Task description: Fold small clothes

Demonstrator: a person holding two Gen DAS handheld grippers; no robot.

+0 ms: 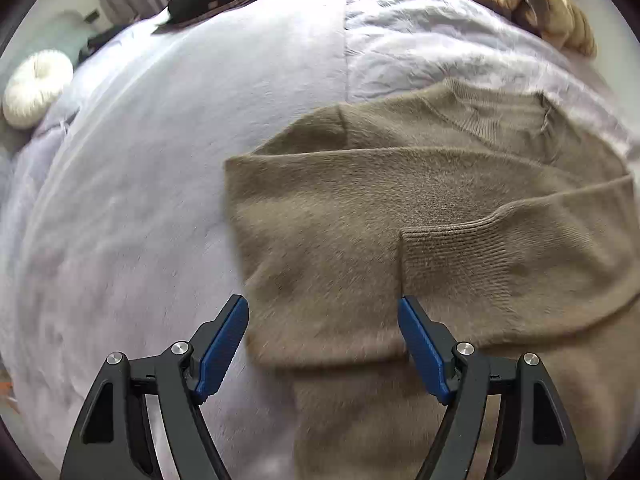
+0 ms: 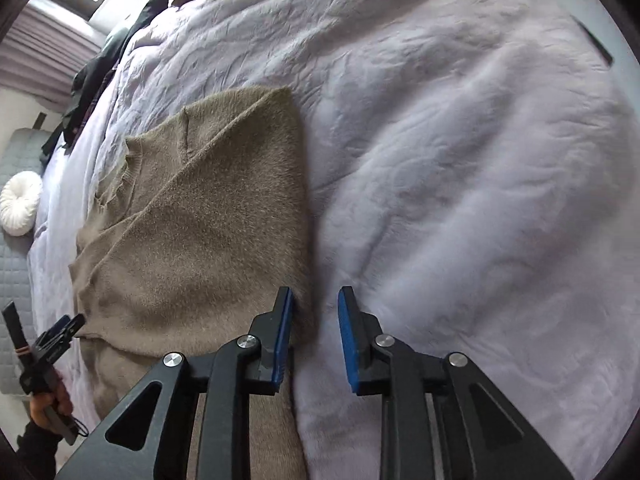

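Left wrist view: the left gripper (image 1: 322,320), at bottom centre, has its blue pads spread wide above the fuzzy taupe knitted sweater (image 1: 420,200), which fills the right half on a pale lilac quilt (image 1: 140,180).

Right wrist view: the right gripper (image 2: 314,316), bottom centre, is slightly parted with nothing between its pads, at the sweater's (image 2: 208,232) right edge.

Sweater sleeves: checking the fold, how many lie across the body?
2: one sleeve runs across the chest below the collar, the other sleeve lies nearer the fingers, its ribbed cuff mid-body.
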